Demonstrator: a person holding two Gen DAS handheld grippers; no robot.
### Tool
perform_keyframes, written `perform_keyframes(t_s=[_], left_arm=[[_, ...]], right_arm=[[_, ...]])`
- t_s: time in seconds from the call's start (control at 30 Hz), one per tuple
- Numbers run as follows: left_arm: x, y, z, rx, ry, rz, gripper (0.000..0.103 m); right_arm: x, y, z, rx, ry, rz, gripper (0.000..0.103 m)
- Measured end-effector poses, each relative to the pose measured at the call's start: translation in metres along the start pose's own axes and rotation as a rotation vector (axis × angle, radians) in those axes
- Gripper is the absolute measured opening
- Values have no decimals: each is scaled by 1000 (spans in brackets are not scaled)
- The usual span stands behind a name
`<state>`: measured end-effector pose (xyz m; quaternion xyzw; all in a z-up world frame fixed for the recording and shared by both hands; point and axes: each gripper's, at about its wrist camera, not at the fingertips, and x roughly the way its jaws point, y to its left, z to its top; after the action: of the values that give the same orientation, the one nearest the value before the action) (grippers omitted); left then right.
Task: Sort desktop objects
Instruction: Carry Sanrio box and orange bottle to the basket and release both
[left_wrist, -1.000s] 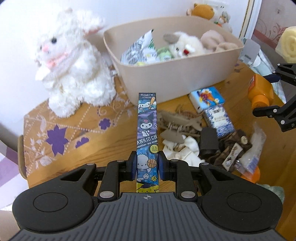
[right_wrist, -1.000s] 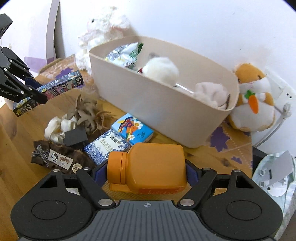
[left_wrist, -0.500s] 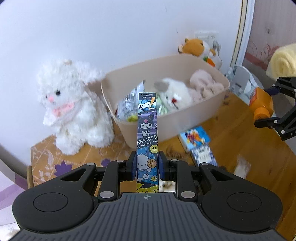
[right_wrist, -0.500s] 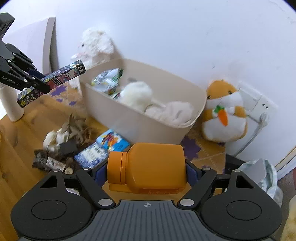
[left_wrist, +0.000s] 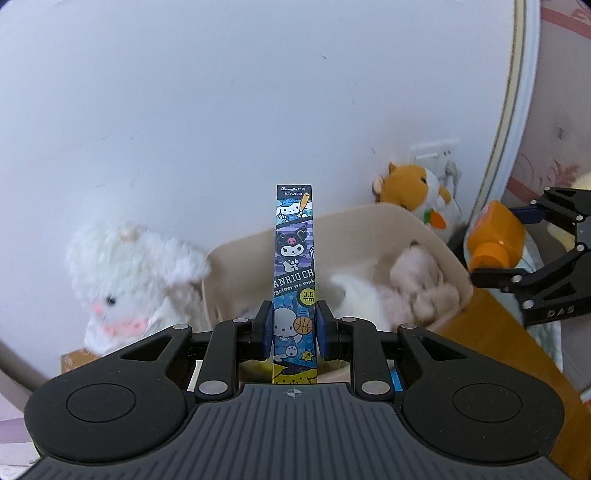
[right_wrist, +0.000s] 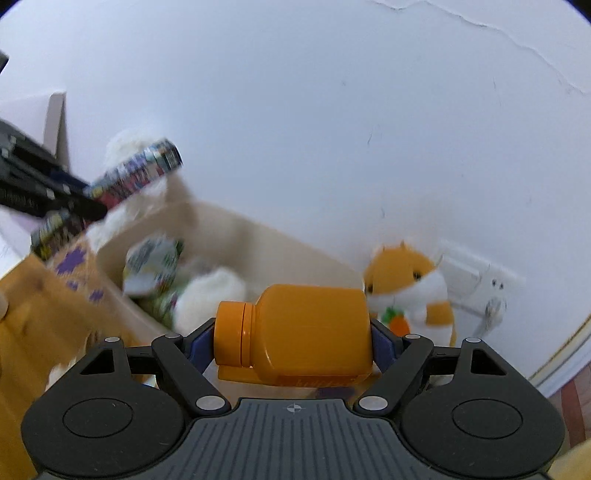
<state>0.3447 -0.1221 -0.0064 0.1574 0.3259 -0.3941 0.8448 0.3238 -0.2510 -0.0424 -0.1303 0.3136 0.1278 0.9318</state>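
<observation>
Broadly, white wall (left_wrist: 221, 110) behind everything, marked by a few thin cracks. Below it, beige bin (left_wrist: 369, 225) on the wooden table (left_wrist: 487, 325), holding a white plush (right_wrist: 210, 295), a pinkish-beige plush (left_wrist: 421, 280) and a crinkled snack packet (right_wrist: 153, 266). Left of the bin, fluffy white rabbit toy (left_wrist: 129, 280), sitting on a patterned cloth with purple flowers (right_wrist: 74, 266). At the bin's far right corner, orange-and-white hamster toy (right_wrist: 410, 288) with a carrot on its chest, leaning near a wall socket (right_wrist: 480, 280).

Next down in size, right gripper (right_wrist: 293, 332), jaws set wide and clamped on the ends of an orange bottle (right_wrist: 306, 332); bottle lying crosswise, cap toward the left finger, raised in the air before the bin's near wall. Seen from the left wrist camera, same bottle at the right edge, level with the bin's rim.

Then left gripper (left_wrist: 293, 328), jaws drawn narrow and pressed on the sides of a slim cartoon-printed pen box (left_wrist: 293, 266); box pointing straight ahead past the blue pads (left_wrist: 266, 328), its far end overlapping the bin's back rim. From the right wrist camera, blurred, with its tip above the bin's left corner.
</observation>
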Motion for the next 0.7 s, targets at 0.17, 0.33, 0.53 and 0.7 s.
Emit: perform_keyframes(t_s=[0.17, 0.33, 0.53, 0.7], left_arm=[[28, -9, 15, -118, -10, 30, 23], [60, -21, 20, -157, 17, 77, 23], [90, -24, 14, -181, 79, 124, 23], [101, -23, 5, -187, 86, 149, 29]], right_arm=[[36, -1, 17, 117, -4, -18, 80], [73, 5, 17, 183, 49, -34, 80], [106, 15, 14, 125, 110, -69, 79], [116, 26, 0, 41, 146, -100, 82]])
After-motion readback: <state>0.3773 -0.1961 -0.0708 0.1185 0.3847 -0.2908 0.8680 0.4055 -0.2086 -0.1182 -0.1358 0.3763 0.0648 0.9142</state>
